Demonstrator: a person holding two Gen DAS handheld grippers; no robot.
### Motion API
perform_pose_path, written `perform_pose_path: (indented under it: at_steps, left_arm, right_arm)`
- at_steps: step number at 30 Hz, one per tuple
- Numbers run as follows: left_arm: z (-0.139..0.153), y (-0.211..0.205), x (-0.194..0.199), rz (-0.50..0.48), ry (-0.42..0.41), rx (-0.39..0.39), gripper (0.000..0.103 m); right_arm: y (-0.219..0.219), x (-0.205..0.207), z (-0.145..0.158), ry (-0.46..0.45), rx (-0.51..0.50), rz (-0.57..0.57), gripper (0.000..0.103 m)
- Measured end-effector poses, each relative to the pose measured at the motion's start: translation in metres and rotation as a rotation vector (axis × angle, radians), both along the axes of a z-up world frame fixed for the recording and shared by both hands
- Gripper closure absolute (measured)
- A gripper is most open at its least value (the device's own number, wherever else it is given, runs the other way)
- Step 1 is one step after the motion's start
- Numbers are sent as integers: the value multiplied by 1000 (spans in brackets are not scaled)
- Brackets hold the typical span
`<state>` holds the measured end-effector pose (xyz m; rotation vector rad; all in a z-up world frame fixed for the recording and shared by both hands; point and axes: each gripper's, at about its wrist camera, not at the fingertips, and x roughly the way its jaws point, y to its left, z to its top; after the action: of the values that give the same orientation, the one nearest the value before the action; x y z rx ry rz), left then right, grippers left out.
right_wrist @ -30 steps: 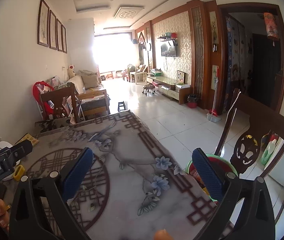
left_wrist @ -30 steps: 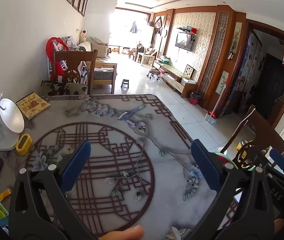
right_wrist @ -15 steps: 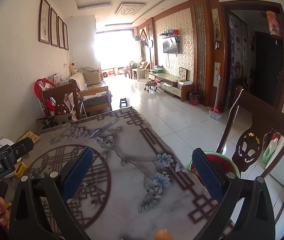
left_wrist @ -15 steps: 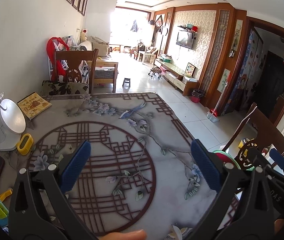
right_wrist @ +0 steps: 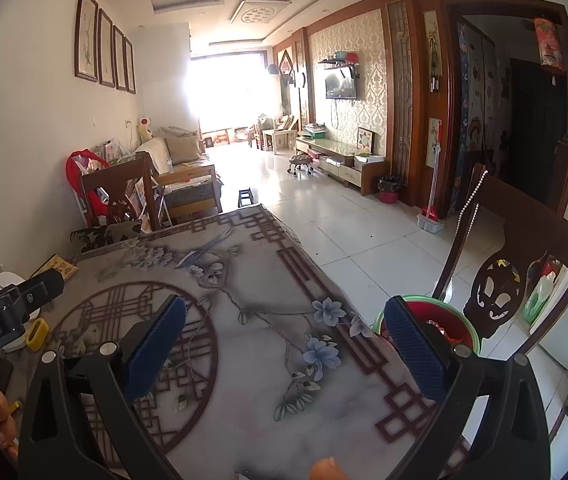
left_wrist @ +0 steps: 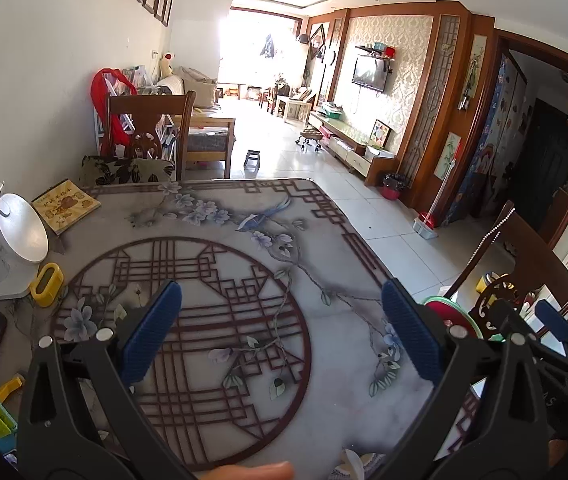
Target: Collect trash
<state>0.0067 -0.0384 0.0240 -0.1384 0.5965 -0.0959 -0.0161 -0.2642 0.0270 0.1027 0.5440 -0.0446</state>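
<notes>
Blue-padded and spread wide, your left gripper holds nothing above the patterned tabletop; crumpled white scrap lies beneath it at the near edge, so dip there. Your right gripper, likewise wide and empty, hovers beside the green-rimmed bin.

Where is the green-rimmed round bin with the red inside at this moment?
The green-rimmed round bin with a red inside stands on the floor off the right edge of the patterned table, beside the dark carved wooden chair, in both views.
</notes>
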Motion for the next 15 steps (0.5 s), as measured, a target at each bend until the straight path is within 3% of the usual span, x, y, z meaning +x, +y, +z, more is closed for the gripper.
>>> perform_pose_path:
  at_steps: [9, 13, 15]
  left_arm:
    - [-17, 6, 15, 8, 73, -12, 5]
    - [-37, 15, 28, 19, 128, -22, 5]
    - [-54, 28, 37, 69, 152, -2, 5]
  right_arm:
    - [3, 16, -19, 64, -4, 21, 7]
    - [7, 34, -45, 141, -9, 55, 7]
    - [11, 46, -63, 182, -22, 77, 7]
